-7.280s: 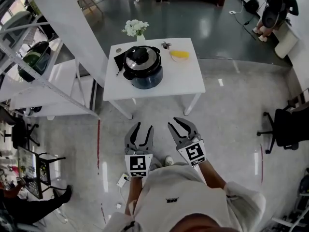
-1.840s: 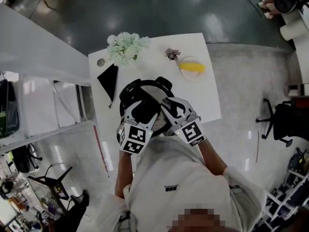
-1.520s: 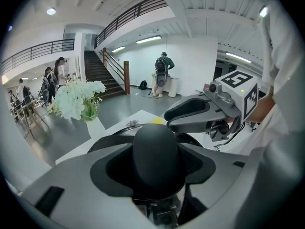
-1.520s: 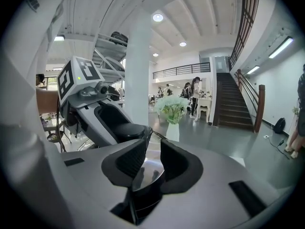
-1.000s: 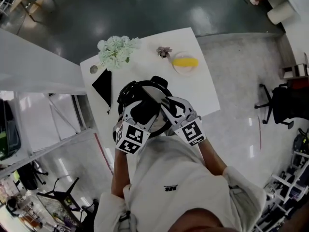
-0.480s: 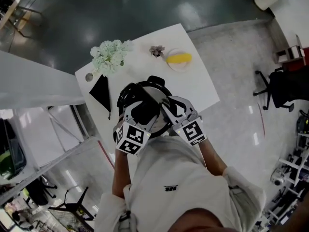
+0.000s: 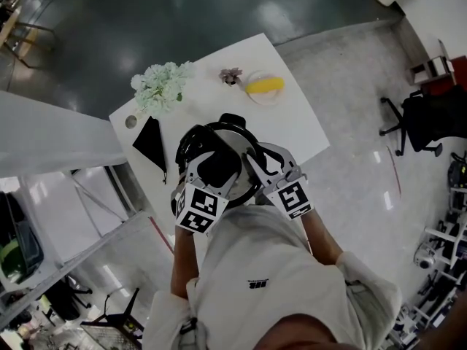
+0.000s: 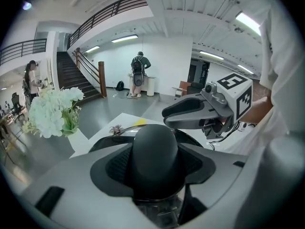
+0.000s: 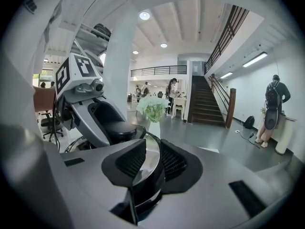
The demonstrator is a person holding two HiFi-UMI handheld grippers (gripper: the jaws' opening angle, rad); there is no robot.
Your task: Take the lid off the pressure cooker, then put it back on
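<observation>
Left hand-held gripper [image 7: 217, 168] clamps the lid knob [image 8: 155, 151]; right hand-held gripper [image 7: 263, 159] seems closed on the lid rim [image 9: 151, 152] — pressure cooker [image 7: 190, 144] sits near the worktop [image 7: 292, 115] edge.

- Left gripper [image 7: 215, 159] straddles the black knob [image 7: 219, 170] on the cooker's lid [image 7: 235, 132].
- Right gripper [image 7: 260, 156] sits at the lid's right edge.
- Flowers [image 7: 162, 86] and a plate [image 7: 264, 87] stand on the white table [image 7: 292, 122].

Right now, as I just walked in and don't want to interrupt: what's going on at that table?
A person at the white table is working on the pressure cooker with both hands. The left hand-held gripper is closed on the black knob of the lid; the right hand-held gripper pinches its rim. The lid seems not yet lifted.
</observation>
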